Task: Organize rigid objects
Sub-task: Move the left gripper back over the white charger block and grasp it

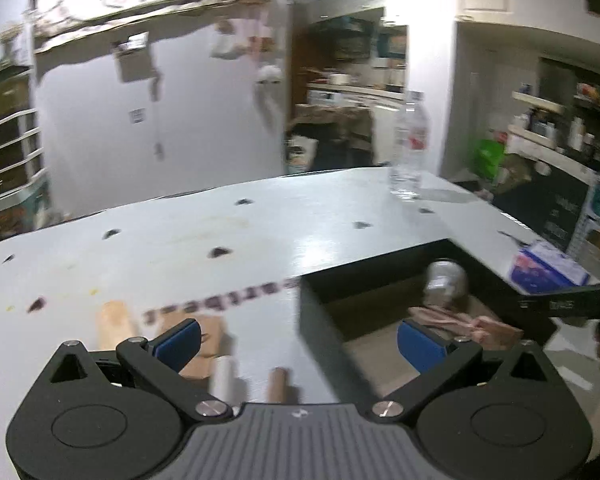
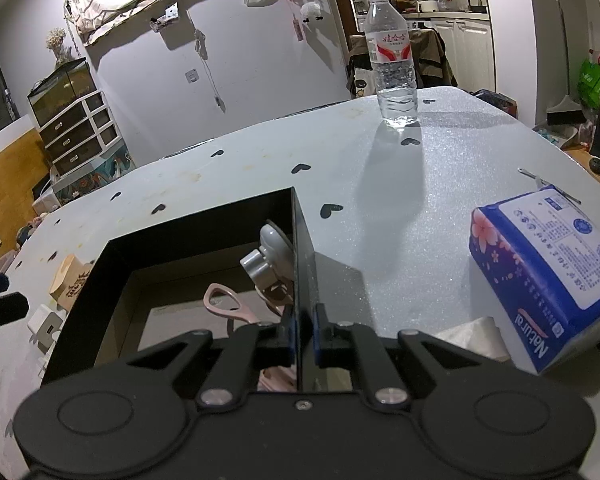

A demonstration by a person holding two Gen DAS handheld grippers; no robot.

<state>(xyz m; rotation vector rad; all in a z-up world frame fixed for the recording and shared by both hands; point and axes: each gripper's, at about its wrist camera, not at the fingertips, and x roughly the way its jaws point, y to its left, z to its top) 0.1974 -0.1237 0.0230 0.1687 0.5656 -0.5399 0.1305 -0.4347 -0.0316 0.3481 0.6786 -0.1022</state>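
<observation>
Right claw (image 2: 300, 336) is clamped tight on the right-hand wall of the open black rectangular box (image 2: 204, 220), blue pads pressed on either side of the thin panel, down at six o'clock in the right wrist view. Inside the box, against that same wall, sits a white and grey plastic suction hook (image 2: 270, 256), and beside it, toward seven o'clock, a pink metal bottle opener (image 2: 224, 300) lies flat on the floor of the box. Left claw (image 1: 300, 340) stands wide apart with nothing between its blue pads (image 1: 180, 344); one finger hangs over the pale speckled worktop with black heart marks (image 1: 180, 232), the other over the box's open mouth. The left view is blurred. Outside the box at nine o'clock in the right view, a small brown cardboard carton with dark print (image 2: 70, 280) and a white square plug adapter (image 2: 44, 326) rest on the worktop. Off at one o'clock stands a clear plastic water bottle with a red and white label (image 2: 392, 60), upright, well apart from the box. At three o'clock lies a blue tissue pack with pink blossoms (image 2: 548, 272)
</observation>
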